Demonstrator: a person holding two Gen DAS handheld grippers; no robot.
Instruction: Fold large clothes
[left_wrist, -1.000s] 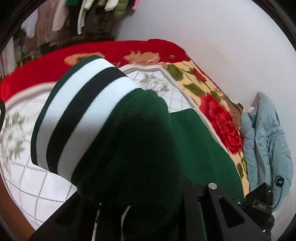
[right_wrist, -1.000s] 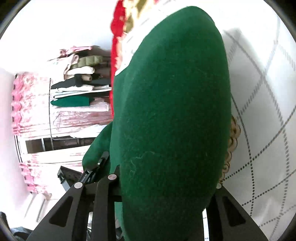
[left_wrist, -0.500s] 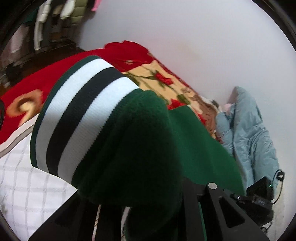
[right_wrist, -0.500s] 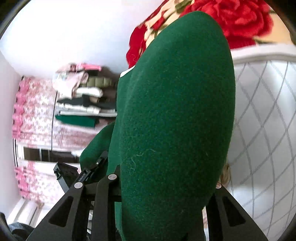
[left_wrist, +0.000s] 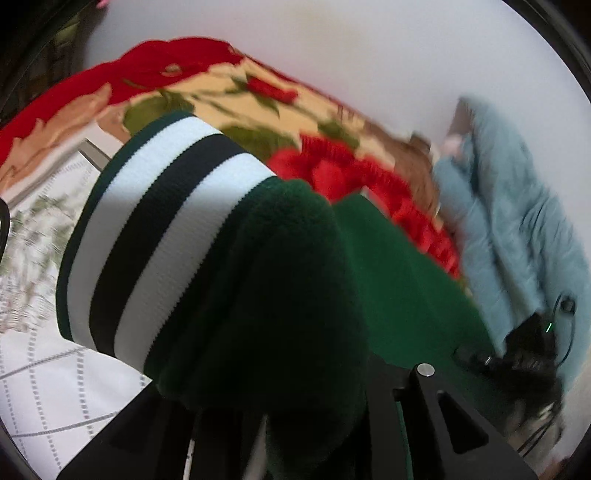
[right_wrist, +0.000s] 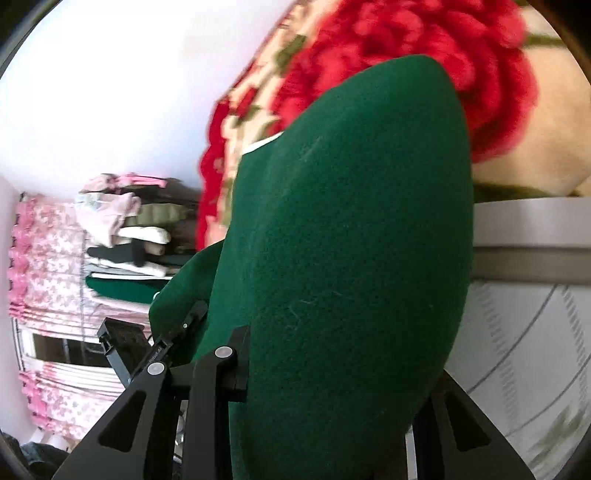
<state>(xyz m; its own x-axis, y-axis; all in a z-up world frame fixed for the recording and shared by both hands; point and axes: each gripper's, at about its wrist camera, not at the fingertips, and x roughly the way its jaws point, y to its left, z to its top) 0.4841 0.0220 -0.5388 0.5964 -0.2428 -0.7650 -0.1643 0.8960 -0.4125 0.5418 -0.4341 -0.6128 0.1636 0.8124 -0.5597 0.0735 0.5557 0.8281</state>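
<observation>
Above the rose blanket (left_wrist: 229, 88), a green garment (left_wrist: 266, 295) hangs between both grippers.
The left gripper (left_wrist: 295, 424) pinches its striped cuff (left_wrist: 155, 236) end; the right gripper (right_wrist: 332, 424) is closed on plain green cloth. Likely mid-fold: next, lay it flat beside that blanket.

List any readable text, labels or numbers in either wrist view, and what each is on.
None legible.
Other gripper, seen from the right wrist: small white print along its black body, too small and blurred to read.
Green garment, striped cuff, floral blanket, blue jacket, stacked clothes: no text visible.
</observation>
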